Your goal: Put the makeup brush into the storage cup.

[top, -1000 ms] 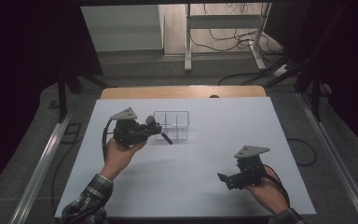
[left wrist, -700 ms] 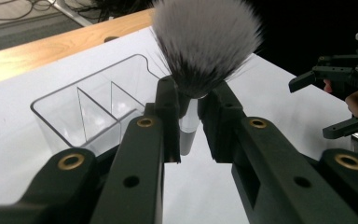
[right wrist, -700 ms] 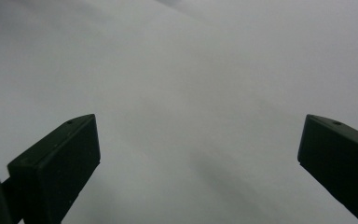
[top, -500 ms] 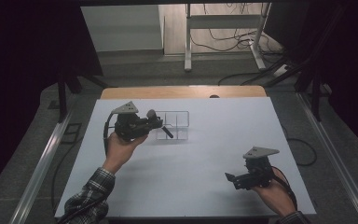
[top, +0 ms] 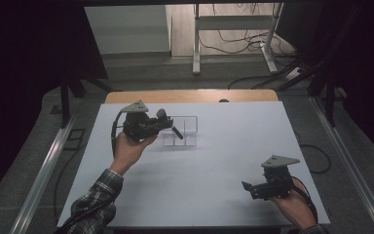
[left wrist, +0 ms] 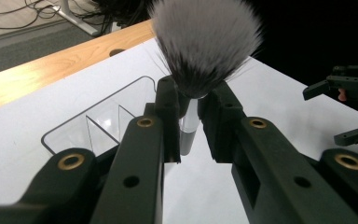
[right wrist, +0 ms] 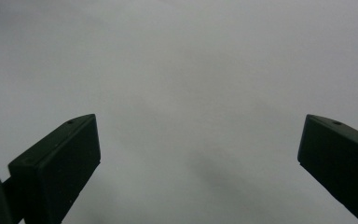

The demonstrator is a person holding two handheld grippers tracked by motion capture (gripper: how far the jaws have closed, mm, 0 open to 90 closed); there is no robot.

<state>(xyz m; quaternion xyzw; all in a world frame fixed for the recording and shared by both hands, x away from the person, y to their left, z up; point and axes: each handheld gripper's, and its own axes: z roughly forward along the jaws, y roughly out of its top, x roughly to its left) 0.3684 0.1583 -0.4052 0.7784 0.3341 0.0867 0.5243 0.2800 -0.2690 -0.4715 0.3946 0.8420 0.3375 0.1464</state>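
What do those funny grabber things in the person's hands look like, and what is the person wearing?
Both tongs are black. The left tongs and the right tongs each carry a grey three-cornered plate on top, and a black cable trails from each. Up close, the long flat arms have brass-coloured rivets and end in blocky black pads. The left arm wears a checked sleeve.

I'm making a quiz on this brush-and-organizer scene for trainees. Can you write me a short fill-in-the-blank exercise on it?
1. The left gripper is shut on a makeup ____.
2. The clear organizer lies on the ____ table.
3. The jaws of the right gripper stand ____, with nothing between them.
4. The brush's bristles are white at the tips and ____ at the base.

Missing words: brush; white; open; black
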